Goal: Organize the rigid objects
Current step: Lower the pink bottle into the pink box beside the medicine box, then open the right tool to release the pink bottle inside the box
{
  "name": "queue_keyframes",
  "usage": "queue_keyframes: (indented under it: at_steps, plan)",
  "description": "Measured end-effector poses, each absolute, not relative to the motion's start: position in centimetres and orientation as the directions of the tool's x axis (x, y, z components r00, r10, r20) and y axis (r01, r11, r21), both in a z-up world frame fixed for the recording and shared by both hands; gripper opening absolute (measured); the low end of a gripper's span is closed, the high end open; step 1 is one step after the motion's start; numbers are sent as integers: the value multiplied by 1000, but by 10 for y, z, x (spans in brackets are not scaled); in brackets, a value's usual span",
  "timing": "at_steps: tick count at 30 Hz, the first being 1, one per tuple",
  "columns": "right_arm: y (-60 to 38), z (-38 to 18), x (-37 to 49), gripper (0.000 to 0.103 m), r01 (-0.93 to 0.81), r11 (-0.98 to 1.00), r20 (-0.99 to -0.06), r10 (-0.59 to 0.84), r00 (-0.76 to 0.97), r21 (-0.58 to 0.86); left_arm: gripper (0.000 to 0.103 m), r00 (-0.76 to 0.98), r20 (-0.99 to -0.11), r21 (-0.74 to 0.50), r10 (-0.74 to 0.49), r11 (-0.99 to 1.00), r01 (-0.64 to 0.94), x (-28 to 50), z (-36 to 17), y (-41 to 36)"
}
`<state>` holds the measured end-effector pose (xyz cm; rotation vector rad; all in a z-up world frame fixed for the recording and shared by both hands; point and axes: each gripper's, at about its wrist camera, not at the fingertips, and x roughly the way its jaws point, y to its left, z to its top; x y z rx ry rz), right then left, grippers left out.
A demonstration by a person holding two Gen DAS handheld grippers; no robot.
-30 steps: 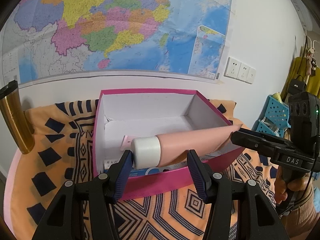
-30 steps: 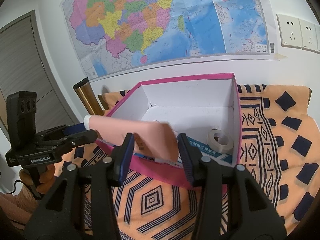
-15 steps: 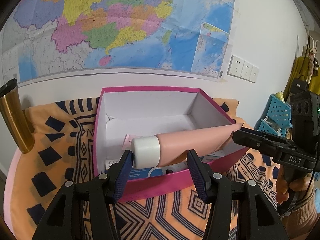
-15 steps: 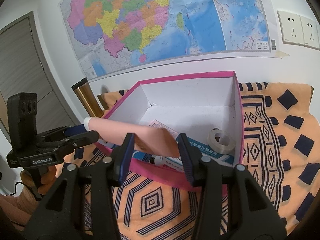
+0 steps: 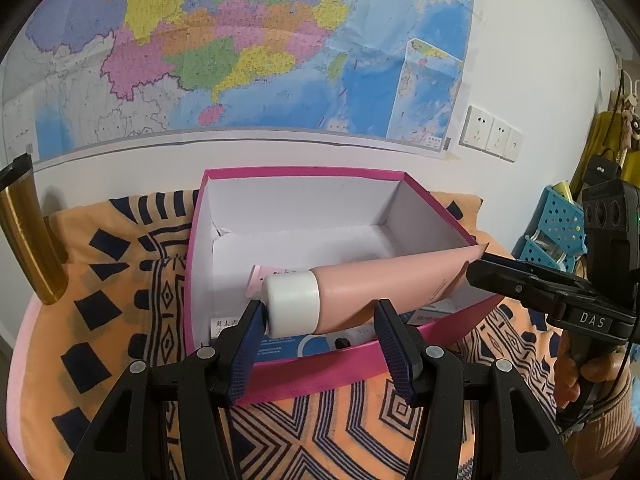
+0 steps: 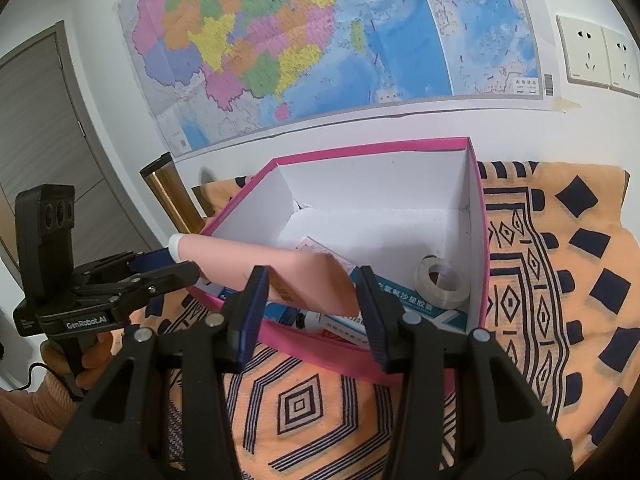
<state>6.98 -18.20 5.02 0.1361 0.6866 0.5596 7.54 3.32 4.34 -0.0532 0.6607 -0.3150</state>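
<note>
A pink tube (image 5: 384,284) with a white cap (image 5: 291,304) lies across the near part of a pink box (image 5: 304,368) with white inner walls. My left gripper (image 5: 320,344) is open around the cap end. My right gripper (image 6: 312,304) is open around the flat crimped end of the tube (image 6: 304,280). The tube hangs over the box (image 6: 332,356), above boxed items, a pink card and a tape roll (image 6: 442,285) on its floor. Each gripper shows in the other's view, the right (image 5: 496,276) and the left (image 6: 168,268).
The box stands on an orange cloth (image 5: 120,320) with dark patterns. A gold tumbler (image 5: 28,236) stands at the left by the wall. A map (image 5: 240,48) hangs behind. A blue basket (image 5: 560,228) is at the right. A door (image 6: 44,152) is at the far left.
The tube has sunk a little lower toward the box. Both grippers stay around its ends with the jaws the same width.
</note>
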Motion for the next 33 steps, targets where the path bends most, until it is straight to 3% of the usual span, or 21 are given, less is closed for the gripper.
queue_keyframes:
  at_steps: [33]
  plan:
    - [-175, 36, 84, 48, -427, 850, -598, 521, 609, 307, 56, 717, -635, -163, -288, 957, 239, 91, 28, 37]
